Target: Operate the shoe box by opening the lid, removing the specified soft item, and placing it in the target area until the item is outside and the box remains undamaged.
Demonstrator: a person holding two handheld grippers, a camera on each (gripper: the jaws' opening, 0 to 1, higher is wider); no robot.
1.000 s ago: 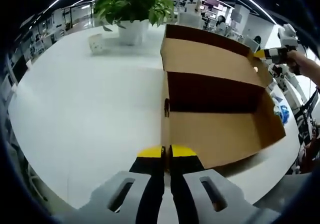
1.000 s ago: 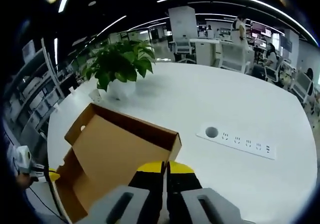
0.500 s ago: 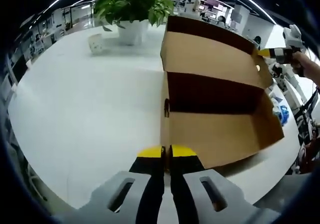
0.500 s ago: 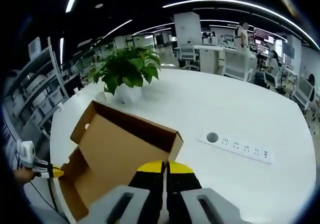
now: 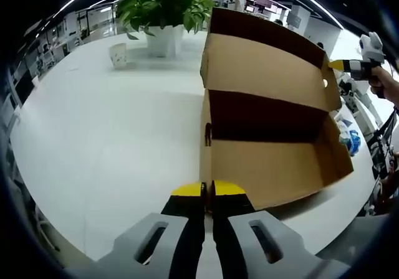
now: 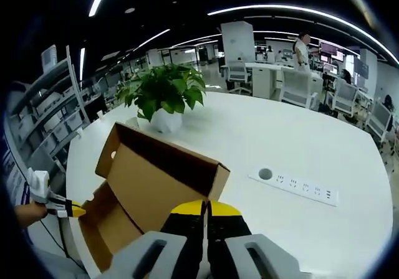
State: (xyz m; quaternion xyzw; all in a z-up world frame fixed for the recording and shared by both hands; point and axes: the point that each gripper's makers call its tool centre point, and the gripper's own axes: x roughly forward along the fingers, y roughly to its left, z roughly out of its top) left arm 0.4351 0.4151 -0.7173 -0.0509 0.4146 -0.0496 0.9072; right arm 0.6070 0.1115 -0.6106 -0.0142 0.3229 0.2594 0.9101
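Cardboard, brown and plain, makes up the shoe box, which sits on the white table with its lid raised steeply on the hinge. The step in hand looks to be finishing the lid opening. To do it well, the lid should swing back along its fold, not sideways, with the base kept steady so the hinge does not tear.

From the left gripper view, the left hand-held gripper rests low at the box's near side wall, its 2 yellow-tipped jaws pressed together; whether they pinch the wall edge I cannot tell. The right hand-held gripper sits at the lid's far corner, held up by a hand. From the right gripper view its jaws are clenched together at the lid's rim, seemingly gripping it, though the contact is hidden.

No soft item is visible in the part of the box interior on show; the potted plant and a power strip stand well apart from the box.
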